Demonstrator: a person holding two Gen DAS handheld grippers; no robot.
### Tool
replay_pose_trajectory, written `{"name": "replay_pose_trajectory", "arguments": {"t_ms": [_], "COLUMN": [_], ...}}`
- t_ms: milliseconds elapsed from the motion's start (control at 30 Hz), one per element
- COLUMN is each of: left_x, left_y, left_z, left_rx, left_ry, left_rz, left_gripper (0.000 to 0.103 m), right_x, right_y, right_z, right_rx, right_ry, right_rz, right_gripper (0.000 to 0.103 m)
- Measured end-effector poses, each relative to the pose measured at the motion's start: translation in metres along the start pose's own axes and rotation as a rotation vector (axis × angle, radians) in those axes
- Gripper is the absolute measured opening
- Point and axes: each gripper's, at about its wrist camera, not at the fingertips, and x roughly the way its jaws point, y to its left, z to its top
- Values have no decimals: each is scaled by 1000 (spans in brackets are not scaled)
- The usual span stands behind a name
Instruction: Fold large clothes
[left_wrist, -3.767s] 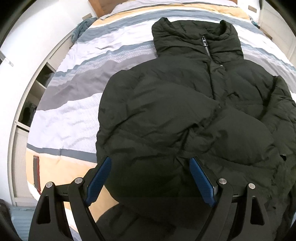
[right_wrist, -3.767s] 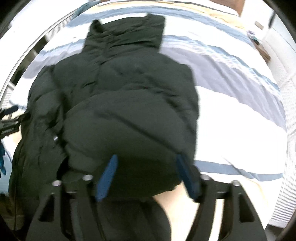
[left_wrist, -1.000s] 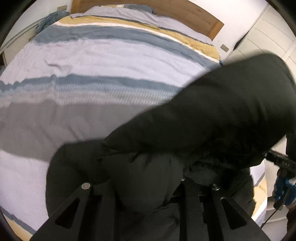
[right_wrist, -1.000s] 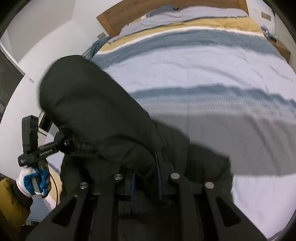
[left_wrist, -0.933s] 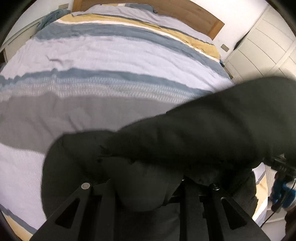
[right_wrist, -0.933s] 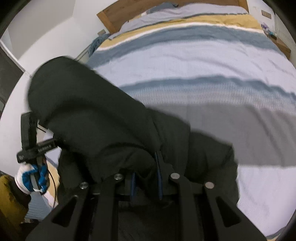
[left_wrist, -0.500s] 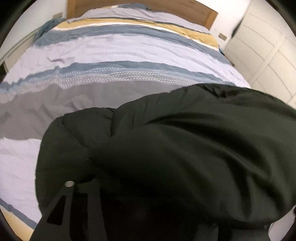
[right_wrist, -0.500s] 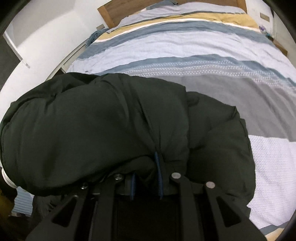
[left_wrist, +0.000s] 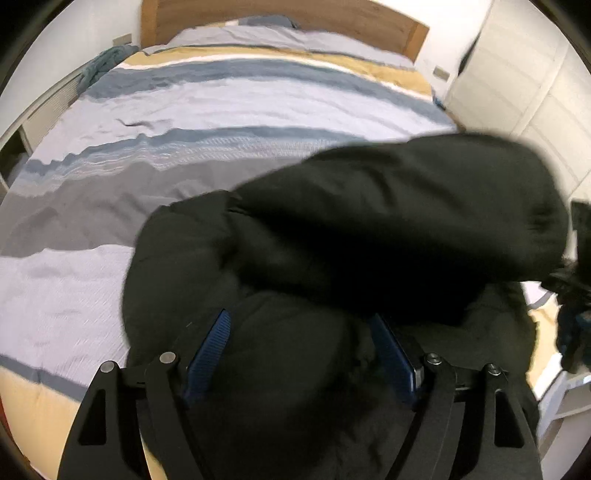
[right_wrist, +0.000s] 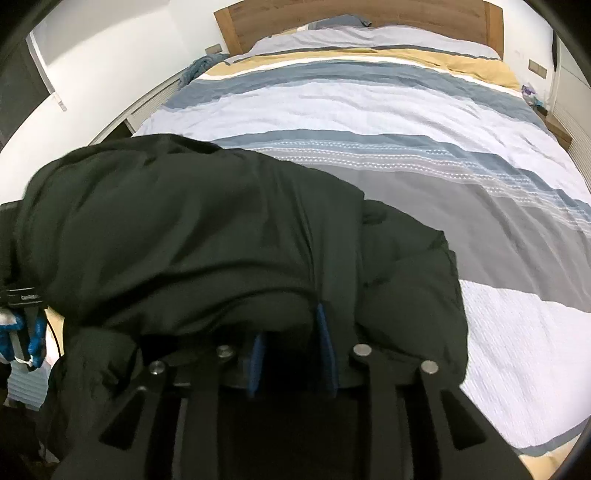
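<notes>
Lying doubled at the near end of the striped bed (left_wrist: 229, 107), a black puffer jacket (left_wrist: 369, 236) looks soft and slippery; the left gripper (left_wrist: 301, 354) gapes, released, while the right gripper (right_wrist: 291, 347) pinches its thick folded edge, the surest hold.

The jacket (right_wrist: 207, 236) lies bunched on the bed's (right_wrist: 369, 103) near end, headboard (right_wrist: 354, 14) far behind.

You've got one black puffy down jacket (left_wrist: 332, 258), bundled at frame center. One bed with a striped blue, grey, white and mustard duvet (right_wrist: 369, 110). One wooden headboard (left_wrist: 280, 14) along the top. Two black grippers with blue pads: left gripper (left_wrist: 301, 354), right gripper (right_wrist: 291, 360).
</notes>
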Motion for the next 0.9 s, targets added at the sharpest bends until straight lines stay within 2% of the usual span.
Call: {"name": "replay_pose_trajectory", "arguments": {"t_ms": [200, 367, 467, 533, 633, 800, 900], "left_x": [-61, -72, -60, -38, -11, 35, 59], "left_y": [12, -5, -29, -41, -50, -63, -70], "left_z": [14, 53, 73, 82, 82, 59, 37], "left_rx": [-71, -51, 11, 43, 61, 72, 99], "left_ry": [-116, -175, -170, -142, -110, -37, 23], "left_rz": [-23, -80, -97, -92, -71, -45, -26], "left_gripper": [85, 91, 91, 91, 91, 91, 91], "right_x": [-40, -73, -83, -84, -75, -40, -7], "right_y": [-2, 9, 26, 39, 60, 82, 84], "right_z": [-4, 15, 35, 45, 55, 56, 40], "right_rx": [-12, -29, -40, -54, -86, -147, -189], "right_ry": [-28, -96, -142, -161, -161, -97, -10], "right_rz": [3, 30, 74, 105, 139, 124, 67], "right_gripper": [29, 31, 36, 42, 46, 46, 46]}}
